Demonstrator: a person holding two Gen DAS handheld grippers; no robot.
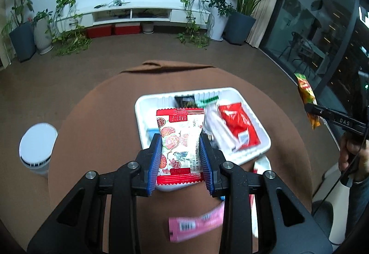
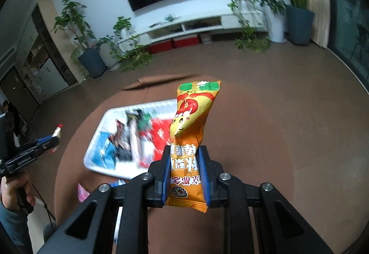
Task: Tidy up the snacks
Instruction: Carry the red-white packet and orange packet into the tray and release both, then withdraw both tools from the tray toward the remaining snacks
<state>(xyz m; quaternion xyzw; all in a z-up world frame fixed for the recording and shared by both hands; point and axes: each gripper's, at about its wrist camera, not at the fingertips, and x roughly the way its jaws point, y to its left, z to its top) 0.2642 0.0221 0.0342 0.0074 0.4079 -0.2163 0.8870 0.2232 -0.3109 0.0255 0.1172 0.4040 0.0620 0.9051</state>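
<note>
Risk lies in slippery wrappers: our left hand-held gripper (image 1: 181, 154) pinches a red-white packet (image 1: 181, 140), the right hand-held gripper (image 2: 186, 173) an orange packet (image 2: 191, 136), both aloft near the tray (image 1: 258, 157); either may slide out.

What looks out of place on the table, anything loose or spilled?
A pink packet lies loose on the brown tablecloth, outside the white tray that holds the other snacks. Nothing looks spilled or torn.
</note>
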